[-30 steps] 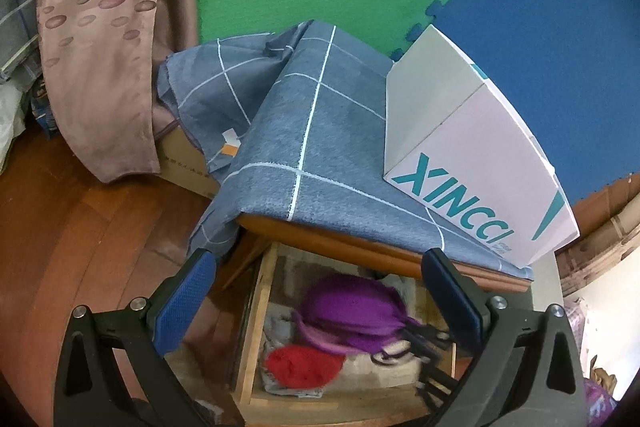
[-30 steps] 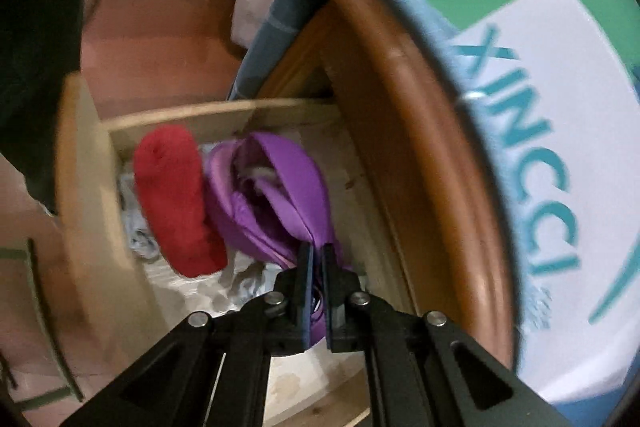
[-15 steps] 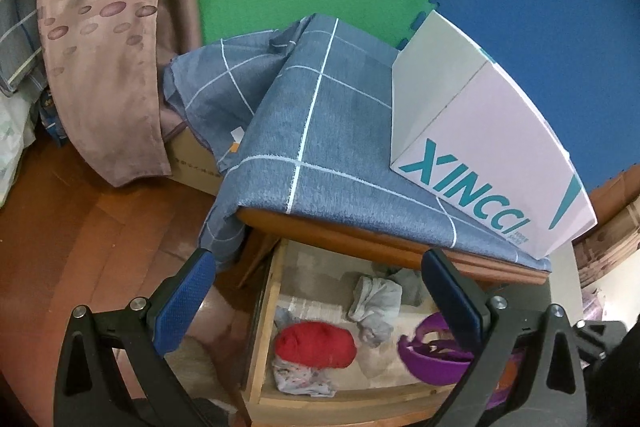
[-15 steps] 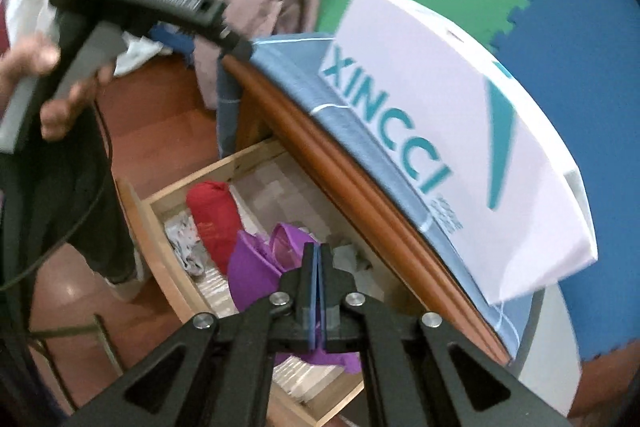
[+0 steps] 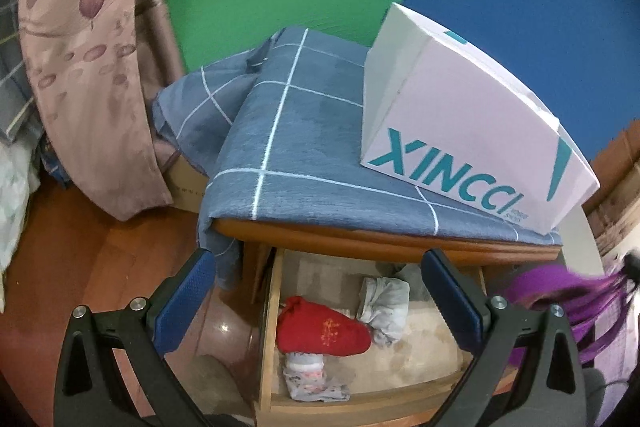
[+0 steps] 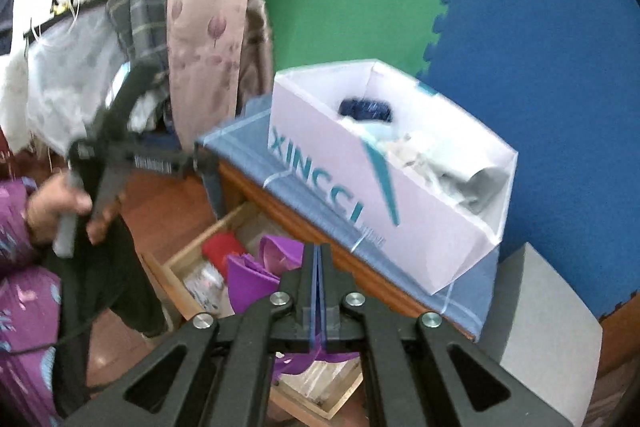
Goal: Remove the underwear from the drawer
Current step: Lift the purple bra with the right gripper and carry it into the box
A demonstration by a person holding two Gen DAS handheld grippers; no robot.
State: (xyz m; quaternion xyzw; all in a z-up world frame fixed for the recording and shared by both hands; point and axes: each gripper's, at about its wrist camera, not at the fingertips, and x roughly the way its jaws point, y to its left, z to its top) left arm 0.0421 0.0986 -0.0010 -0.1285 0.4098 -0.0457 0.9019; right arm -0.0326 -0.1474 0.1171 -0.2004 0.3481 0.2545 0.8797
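Right gripper (image 6: 319, 291): its fingers are clamped together on the purple underwear (image 6: 256, 267).
Underwear: we judge it light, soft and floppy; it hangs below the fingers, above the open drawer (image 6: 188, 259).
Hold: we pinch bunched fabric.
Left gripper (image 5: 320, 303): fingers apart, empty.

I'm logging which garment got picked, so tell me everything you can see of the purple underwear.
The purple underwear is a soft, bright purple fabric piece, crumpled and folded, hanging from the right gripper, whose jaws are shut on it. In the right wrist view it dangles above the open wooden drawer. In the left wrist view it appears blurred to the right of the drawer, trailing thin strands. Its exact cut cannot be told.
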